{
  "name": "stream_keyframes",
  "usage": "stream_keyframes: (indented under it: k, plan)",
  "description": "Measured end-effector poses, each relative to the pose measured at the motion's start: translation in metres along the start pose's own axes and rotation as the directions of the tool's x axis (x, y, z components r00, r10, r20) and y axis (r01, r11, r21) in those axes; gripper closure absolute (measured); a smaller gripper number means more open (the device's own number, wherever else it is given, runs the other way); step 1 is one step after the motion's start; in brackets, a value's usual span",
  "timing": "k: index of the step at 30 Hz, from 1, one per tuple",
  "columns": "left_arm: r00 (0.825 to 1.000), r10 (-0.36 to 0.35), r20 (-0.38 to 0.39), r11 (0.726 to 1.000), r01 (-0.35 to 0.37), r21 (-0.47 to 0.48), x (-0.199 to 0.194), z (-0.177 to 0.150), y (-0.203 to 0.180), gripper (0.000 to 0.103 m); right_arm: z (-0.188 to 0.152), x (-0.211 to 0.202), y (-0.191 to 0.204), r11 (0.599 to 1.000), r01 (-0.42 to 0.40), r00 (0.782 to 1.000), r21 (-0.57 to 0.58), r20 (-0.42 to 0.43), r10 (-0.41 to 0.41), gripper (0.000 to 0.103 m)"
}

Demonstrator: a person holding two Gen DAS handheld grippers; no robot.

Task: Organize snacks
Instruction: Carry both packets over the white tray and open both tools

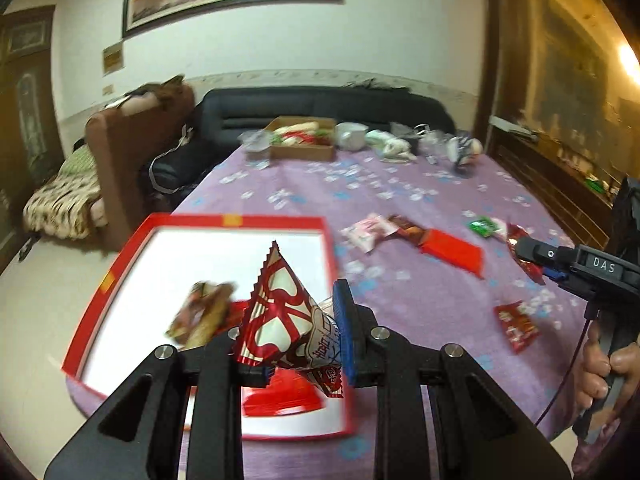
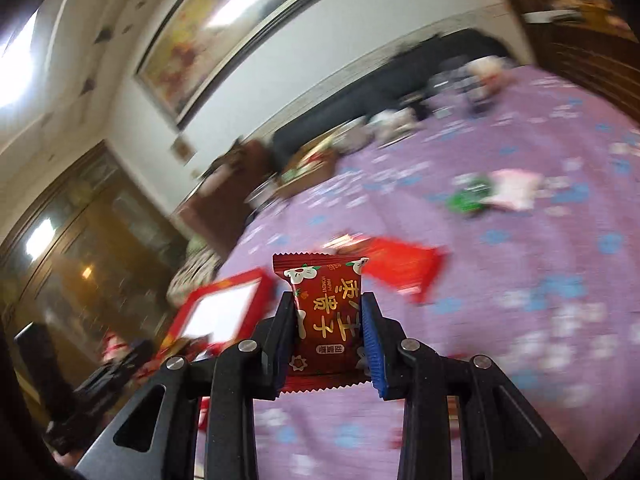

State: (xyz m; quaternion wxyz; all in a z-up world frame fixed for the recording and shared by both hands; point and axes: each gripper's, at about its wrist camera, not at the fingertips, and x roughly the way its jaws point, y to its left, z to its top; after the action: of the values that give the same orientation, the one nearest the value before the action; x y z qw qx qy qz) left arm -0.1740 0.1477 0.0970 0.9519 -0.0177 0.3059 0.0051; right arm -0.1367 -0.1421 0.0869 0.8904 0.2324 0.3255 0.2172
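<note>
A: What lies around on the table (image 1: pixel 420 184)?

B: It has a purple cloth with pale flowers. At the near left edge there is a red box (image 1: pixel 132 248) with a white inside, and some snacks already lie in it, one brown packet (image 1: pixel 202 314) and something red lower down. In the middle of the cloth I see a long red packet (image 1: pixel 452 254) touching a pink one (image 1: pixel 366 232), then a green one (image 1: pixel 482 226) further right, and a small red packet (image 1: pixel 516 326) alone near the right side. At the far edge stands a cardboard box (image 1: pixel 302 138) with food, beside a white bowl (image 1: pixel 352 134) and some bags. Behind is a dark sofa (image 1: pixel 320 106).

A: And the left gripper (image 1: pixel 304 344)?

B: It is closed tight on a red and white wrapper (image 1: pixel 280 312), which stands up over the red box. The wrapper has white heart shapes (the writing on it is too crumpled to read for me).

A: The right gripper (image 2: pixel 328 332)?

B: It is narrow and clamps a dark red packet (image 2: pixel 326 316) between its blue pads, above the cloth, with the long red packet just behind. On the packet I can read "HAPPY MOMENT" and big yellow Chinese characters. From the left camera, the gripper body shows the letters "DAS", and a hand (image 1: pixel 604 372) holds its handle.
</note>
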Motion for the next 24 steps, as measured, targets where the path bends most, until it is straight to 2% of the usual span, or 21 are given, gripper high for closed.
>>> stream_keyframes:
  k: [4,8,12,16,19,21,24]
  plan:
    - [1.000,0.028,-0.012,0.999,-0.028,-0.015,0.004,-0.006,0.018,0.081,-0.014,0.045,0.049,0.996,-0.073,0.994,-0.058,-0.091,0.067,0.071]
    - [0.998,0.062,-0.024,0.998,-0.063,-0.032,0.011,-0.011,0.033,0.081,-0.028,0.093,0.093,0.986,-0.141,0.976,-0.093,-0.182,0.123,0.071]
    - [0.993,0.111,-0.046,0.992,-0.114,-0.061,0.029,-0.016,0.050,0.081,-0.040,0.135,0.125,0.978,-0.186,0.955,-0.095,-0.251,0.157,0.071]
    - [0.987,0.153,-0.052,0.985,-0.157,-0.078,0.040,-0.015,0.066,0.081,-0.048,0.174,0.145,0.978,-0.184,0.944,-0.098,-0.295,0.148,0.068]
    - [0.985,0.160,-0.063,0.983,-0.165,-0.081,0.042,-0.014,0.073,0.079,-0.046,0.188,0.150,0.978,-0.193,0.937,-0.079,-0.310,0.160,0.068]
    - [0.985,0.158,-0.068,0.981,-0.165,-0.098,0.039,-0.016,0.079,0.076,-0.044,0.182,0.149,0.977,-0.202,0.940,-0.075,-0.295,0.172,0.062]
    - [0.983,0.169,-0.074,0.977,-0.177,-0.117,0.034,-0.020,0.086,0.063,-0.037,0.155,0.141,0.974,-0.186,0.961,-0.128,-0.232,0.153,0.058]
